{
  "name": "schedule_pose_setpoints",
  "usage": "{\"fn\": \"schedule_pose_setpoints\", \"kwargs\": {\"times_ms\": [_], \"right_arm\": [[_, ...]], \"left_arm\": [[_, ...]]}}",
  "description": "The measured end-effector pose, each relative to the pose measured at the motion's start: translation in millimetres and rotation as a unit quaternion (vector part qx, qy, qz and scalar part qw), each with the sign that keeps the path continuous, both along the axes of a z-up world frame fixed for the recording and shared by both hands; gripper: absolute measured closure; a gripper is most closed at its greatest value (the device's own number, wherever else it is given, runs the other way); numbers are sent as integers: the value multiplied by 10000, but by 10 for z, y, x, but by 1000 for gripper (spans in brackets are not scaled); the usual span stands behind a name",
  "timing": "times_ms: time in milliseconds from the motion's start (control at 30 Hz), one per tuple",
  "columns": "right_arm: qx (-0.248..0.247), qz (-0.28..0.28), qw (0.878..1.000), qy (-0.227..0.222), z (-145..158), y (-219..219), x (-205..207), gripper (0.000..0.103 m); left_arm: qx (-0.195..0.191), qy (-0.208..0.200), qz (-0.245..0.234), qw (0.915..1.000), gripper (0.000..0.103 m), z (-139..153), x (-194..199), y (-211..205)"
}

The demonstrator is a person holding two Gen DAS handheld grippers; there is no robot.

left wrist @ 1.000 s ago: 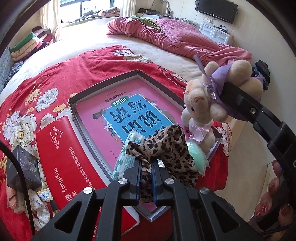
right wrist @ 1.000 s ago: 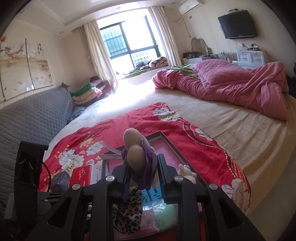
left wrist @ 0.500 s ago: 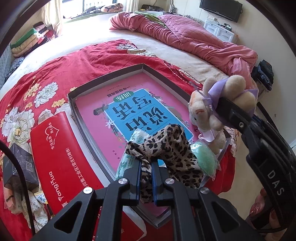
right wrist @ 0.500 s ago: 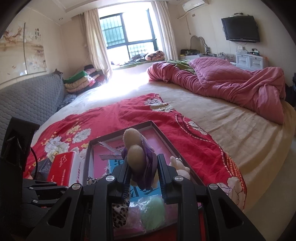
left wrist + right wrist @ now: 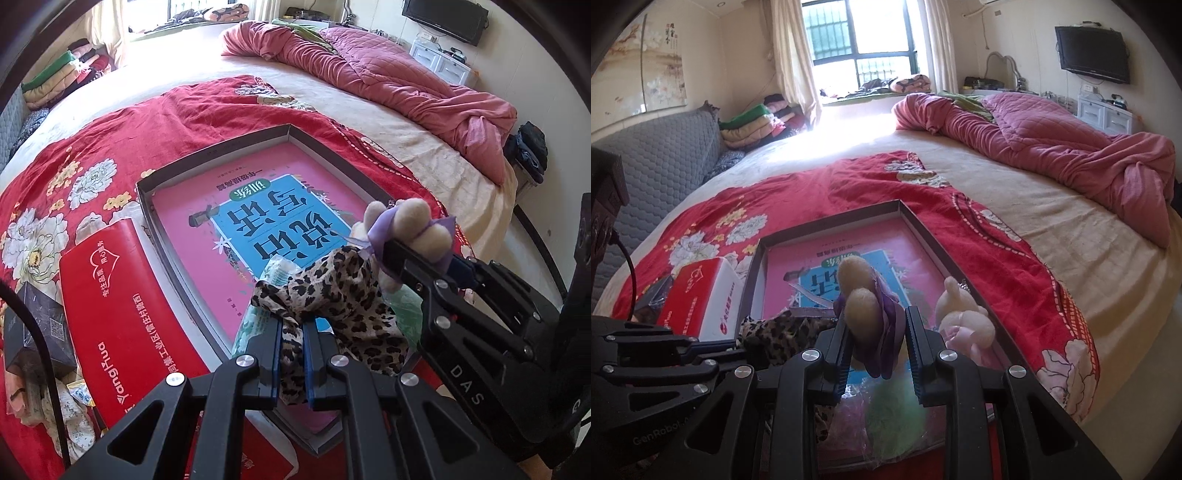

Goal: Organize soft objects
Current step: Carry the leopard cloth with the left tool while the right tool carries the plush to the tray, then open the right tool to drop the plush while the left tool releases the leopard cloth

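A shallow dark-rimmed tray (image 5: 221,155) lies on the red floral blanket, with a pink and blue book (image 5: 266,214) flat inside. My left gripper (image 5: 293,325) is shut on a leopard-print cloth (image 5: 343,295) over the tray's near end. My right gripper (image 5: 877,325) is shut on a cream plush toy in a purple dress (image 5: 862,299), low over the tray's near right corner. In the left wrist view that right gripper (image 5: 417,251) reaches in from the right, close beside the cloth. A small white plush (image 5: 964,317) and bagged fluffy green (image 5: 894,410) and pink (image 5: 849,410) pieces lie in the tray.
A red tissue box (image 5: 122,314) lies left of the tray, and a small black box (image 5: 33,325) sits beyond it. A rumpled pink quilt (image 5: 388,74) lies at the far side of the bed. The bed's edge (image 5: 509,221) drops off to the right.
My right gripper has come down with the plush toy, from above the tray to just over its near right corner. The left gripper has stayed put, holding the leopard cloth.
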State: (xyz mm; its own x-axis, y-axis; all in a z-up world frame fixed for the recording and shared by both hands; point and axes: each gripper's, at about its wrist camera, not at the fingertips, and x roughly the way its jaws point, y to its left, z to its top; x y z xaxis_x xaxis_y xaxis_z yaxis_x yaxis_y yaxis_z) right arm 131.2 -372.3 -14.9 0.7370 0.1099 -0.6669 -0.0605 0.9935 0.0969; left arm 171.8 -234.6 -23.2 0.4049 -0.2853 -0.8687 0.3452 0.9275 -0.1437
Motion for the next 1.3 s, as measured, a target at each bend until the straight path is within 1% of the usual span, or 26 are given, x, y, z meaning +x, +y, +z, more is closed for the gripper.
{"fn": "schedule_pose_setpoints", "kwargs": {"times_ms": [67,300,533,700,933,1000,1067,1200,1300], "right_arm": [[87,30,9999,77,-39,-11,16,74],[395,157,9990,109,-39,-1,-8,71],[513,295,9981,149,-37,30,-26,68],[687,403,9967,163,-27,47,-39,61],[877,450,9950,140,-3,37,-61,58],[877,424,9952,128,4,31,-64,54],[904,397,9951,77,24,12,-79,53],[1004,321,9944,-48,70,-47,-119,50],[1096,226,9936,-126,99,-103,-137,46]], "left_arm": [[-15,20,23,10000,93,-1,12,12],[-49,60,90,9999,93,-11,52,46],[-108,120,159,9997,92,-21,63,90],[-148,136,182,9996,92,-16,59,96],[-153,153,167,9996,92,1,47,99],[-159,162,174,9996,92,-1,48,99],[-173,171,175,9996,91,5,44,101],[-176,173,158,9996,88,15,37,108],[-186,143,127,9996,81,33,23,104]]}}
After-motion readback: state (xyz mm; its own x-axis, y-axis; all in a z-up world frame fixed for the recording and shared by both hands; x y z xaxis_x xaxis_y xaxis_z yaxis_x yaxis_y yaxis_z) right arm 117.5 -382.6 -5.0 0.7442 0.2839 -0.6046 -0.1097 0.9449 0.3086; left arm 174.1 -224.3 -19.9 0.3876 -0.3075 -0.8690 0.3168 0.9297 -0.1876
